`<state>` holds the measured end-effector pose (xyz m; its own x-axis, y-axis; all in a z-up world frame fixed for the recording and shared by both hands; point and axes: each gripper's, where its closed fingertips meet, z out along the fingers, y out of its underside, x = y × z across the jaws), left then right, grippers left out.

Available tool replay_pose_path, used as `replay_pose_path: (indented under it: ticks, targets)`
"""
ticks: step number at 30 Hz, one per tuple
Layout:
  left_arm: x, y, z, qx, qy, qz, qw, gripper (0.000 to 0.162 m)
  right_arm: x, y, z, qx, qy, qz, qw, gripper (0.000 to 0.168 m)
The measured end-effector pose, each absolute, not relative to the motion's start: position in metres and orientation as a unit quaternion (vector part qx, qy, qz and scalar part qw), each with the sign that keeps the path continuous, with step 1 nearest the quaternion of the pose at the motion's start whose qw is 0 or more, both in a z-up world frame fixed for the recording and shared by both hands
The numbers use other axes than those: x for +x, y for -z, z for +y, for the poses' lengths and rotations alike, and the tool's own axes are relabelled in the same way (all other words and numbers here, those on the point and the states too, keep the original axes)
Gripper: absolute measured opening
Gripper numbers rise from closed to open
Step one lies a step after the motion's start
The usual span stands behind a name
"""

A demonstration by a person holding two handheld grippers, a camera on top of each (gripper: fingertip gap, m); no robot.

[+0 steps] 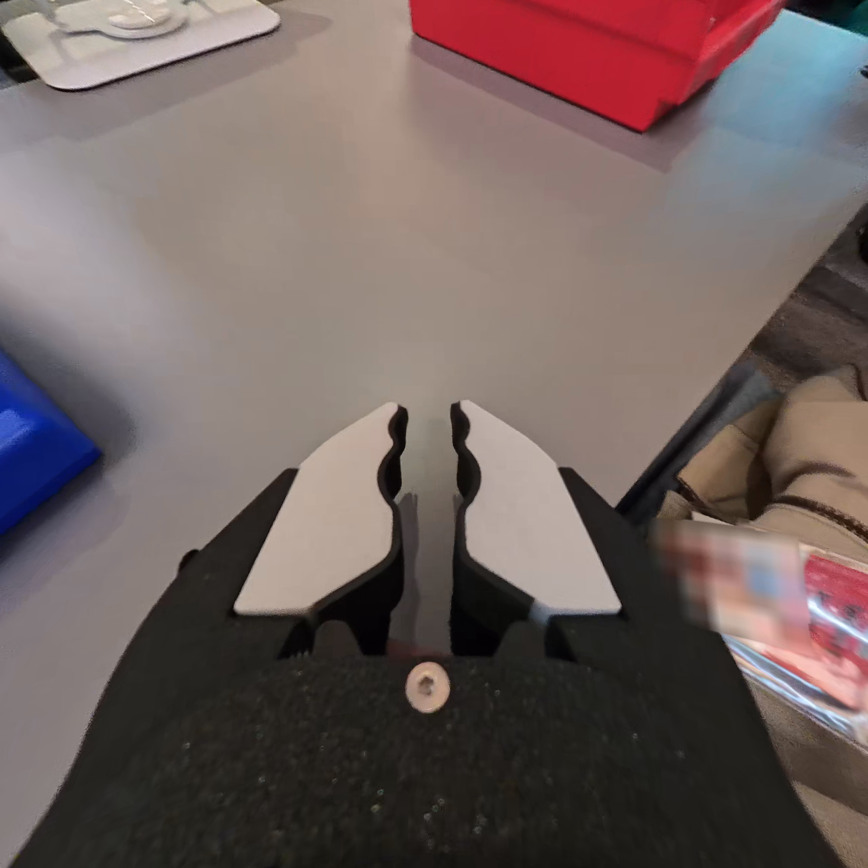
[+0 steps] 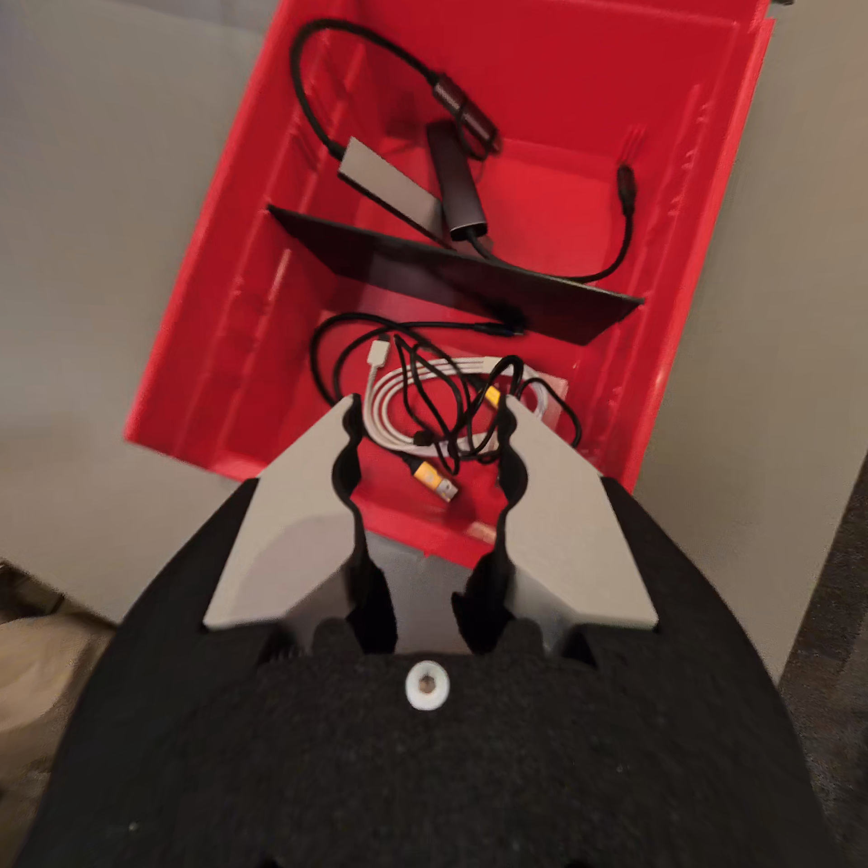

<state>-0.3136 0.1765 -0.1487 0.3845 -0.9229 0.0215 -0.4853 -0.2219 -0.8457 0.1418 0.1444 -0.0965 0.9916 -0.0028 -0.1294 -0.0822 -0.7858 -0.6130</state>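
A red bin (image 2: 225, 338) is sitting on the grey desk (image 1: 329, 244) before me, a black divider (image 2: 451, 277) splitting it. Tangled cables (image 2: 437, 404) are lying in its near compartment. A blue bin (image 1: 33, 451) is sitting left.

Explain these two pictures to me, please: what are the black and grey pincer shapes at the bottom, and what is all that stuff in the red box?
Each pincer is a two-finger grasping tool that a person carries, one per hand, with a camera looking forward along its fingers. So each picture is one tool's own view.

In the left view, the left tool hangs over a bare grey table, its fingers slightly apart and holding nothing. A blue bin sits to the left and a red bin farther off.

In the right view, the right tool hovers, fingers spread and empty, over the open red bin. A dark divider splits it. The near part holds tangled cables: a coiled white cable, black cables and a yellow plug. The far part holds grey adapters with black leads.
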Motion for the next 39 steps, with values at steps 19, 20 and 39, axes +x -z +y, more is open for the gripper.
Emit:
replay_pose_path:
  ticks: [19,20,39]
  targets:
    - [-0.461,0.102,0.248,-0.793,0.149,0.146,0.572,0.037,0.073,0.096,0.096,-0.783,0.002,0.121,0.61,0.068]
    - [-0.468,0.106,0.252,-0.802,0.139,0.135,0.565,0.037,0.064,0.101,0.092,-0.784,-0.016,0.12,0.609,0.068]
    - [-0.485,0.141,0.265,-0.849,0.083,0.131,0.505,0.032,0.073,0.122,0.093,-0.815,0.048,0.11,0.567,0.065]
